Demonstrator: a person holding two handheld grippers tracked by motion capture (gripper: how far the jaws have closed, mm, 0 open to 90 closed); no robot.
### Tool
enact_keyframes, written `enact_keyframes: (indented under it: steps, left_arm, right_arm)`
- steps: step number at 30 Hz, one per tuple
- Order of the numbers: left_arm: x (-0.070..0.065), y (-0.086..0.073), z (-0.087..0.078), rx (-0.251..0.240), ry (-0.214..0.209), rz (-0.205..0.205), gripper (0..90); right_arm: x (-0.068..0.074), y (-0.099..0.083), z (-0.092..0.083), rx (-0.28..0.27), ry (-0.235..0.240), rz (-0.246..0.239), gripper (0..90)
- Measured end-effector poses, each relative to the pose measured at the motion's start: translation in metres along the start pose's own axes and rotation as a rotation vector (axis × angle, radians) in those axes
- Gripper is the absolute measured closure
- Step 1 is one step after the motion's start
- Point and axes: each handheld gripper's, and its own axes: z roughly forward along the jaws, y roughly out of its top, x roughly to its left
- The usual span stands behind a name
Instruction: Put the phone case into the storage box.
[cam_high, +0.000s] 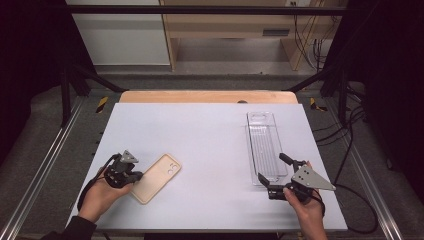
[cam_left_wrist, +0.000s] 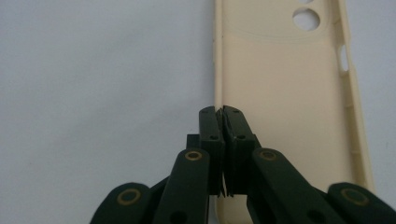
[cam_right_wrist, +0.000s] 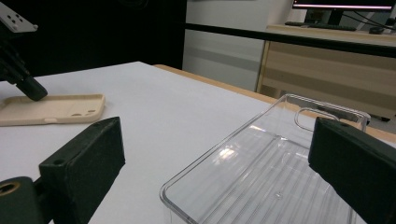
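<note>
A cream phone case (cam_high: 159, 176) lies inside-up on the white table (cam_high: 200, 135) at the front left. My left gripper (cam_high: 132, 176) is shut on the case's near long side wall. In the left gripper view the jaws (cam_left_wrist: 222, 112) pinch that thin wall of the case (cam_left_wrist: 285, 107). A clear plastic tray (cam_high: 264, 145) lies lengthwise at the right. My right gripper (cam_high: 271, 168) stands open at the tray's near end, its jaws wide apart on either side of the corner. The right gripper view shows the tray (cam_right_wrist: 261, 182) between the open jaws (cam_right_wrist: 217, 140), and the case (cam_right_wrist: 56, 109) farther off.
The table's wooden back edge (cam_high: 207, 96) runs behind the white top. Metal rails (cam_high: 45, 165) flank the table on both sides. Cables (cam_high: 350, 150) trail on the floor at the right. Bare table top lies between the case and the tray.
</note>
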Motion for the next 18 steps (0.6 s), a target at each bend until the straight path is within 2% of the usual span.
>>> enact_keyframes:
  steps: [5,9,18]
  left_arm:
    - [-0.007,0.008,-0.008,-0.058,0.023,0.013,87.7]
    - [-0.016,0.017,-0.013,-0.103,0.040,0.038,87.7]
    - [-0.038,0.040,-0.008,-0.156,0.037,0.079,87.7]
  right_arm:
    - [0.001,0.000,0.000,-0.002,0.001,0.001,4.0]
    - [0.000,0.000,0.000,-0.003,-0.001,0.001,4.0]
    - [0.001,0.003,-0.001,-0.009,-0.005,0.004,4.0]
